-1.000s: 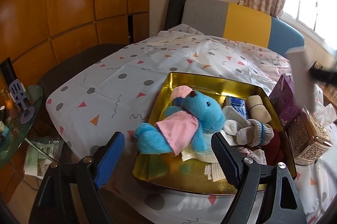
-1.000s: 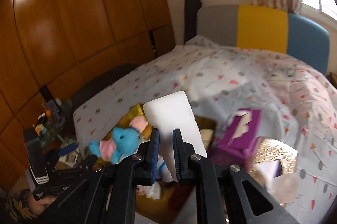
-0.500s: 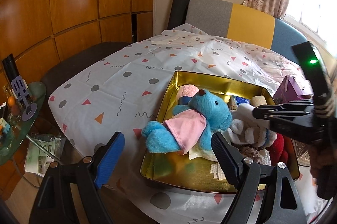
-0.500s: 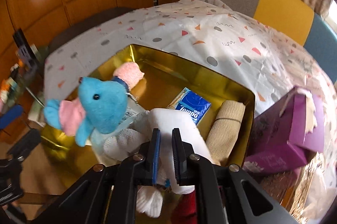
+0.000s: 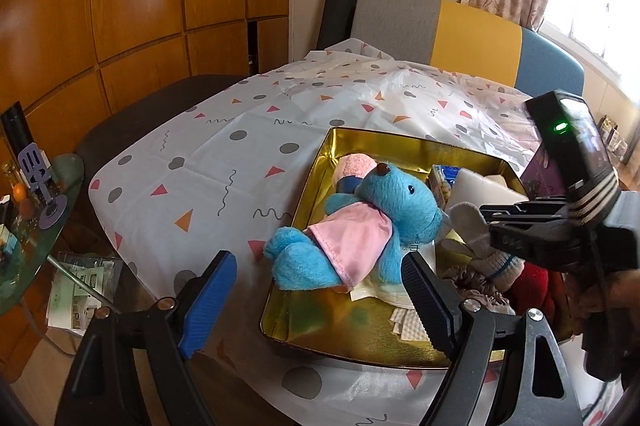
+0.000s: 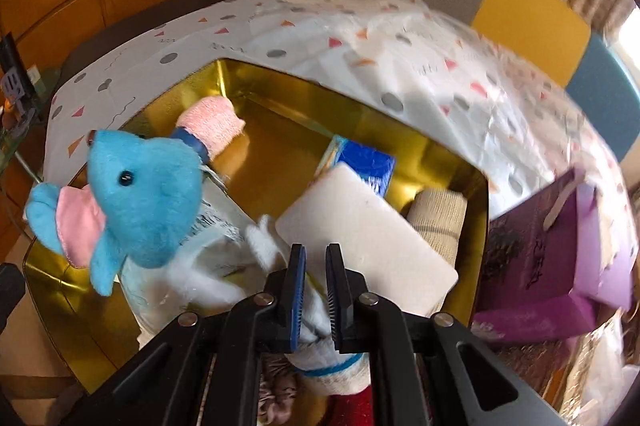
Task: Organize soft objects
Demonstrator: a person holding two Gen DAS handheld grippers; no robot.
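Note:
A gold tray (image 5: 332, 146) (image 6: 280, 74) on the patterned tablecloth holds soft things. A blue plush toy (image 5: 400, 202) (image 6: 140, 194) in a pink dress lies at its left. My right gripper (image 6: 316, 254) (image 5: 486, 216) is shut on the near edge of a flat white foam block (image 6: 360, 222) (image 5: 480, 186). It holds the block low over the tray's right half, above white socks (image 6: 208, 278) and against a blue tissue pack (image 6: 360, 162). My left gripper (image 5: 320, 290) stands open before the tray's near edge, holding nothing.
A beige roll (image 6: 436, 222) and a pink rolled sock (image 6: 212, 122) also lie in the tray. A purple box (image 6: 540, 258) stands right of it. A colour-block chair (image 5: 460, 30) is behind the table, and a glass side table (image 5: 36, 226) with clutter is at the left.
My right gripper came down from high above the table into the tray with the white block still in its jaws. My left gripper stayed where it was.

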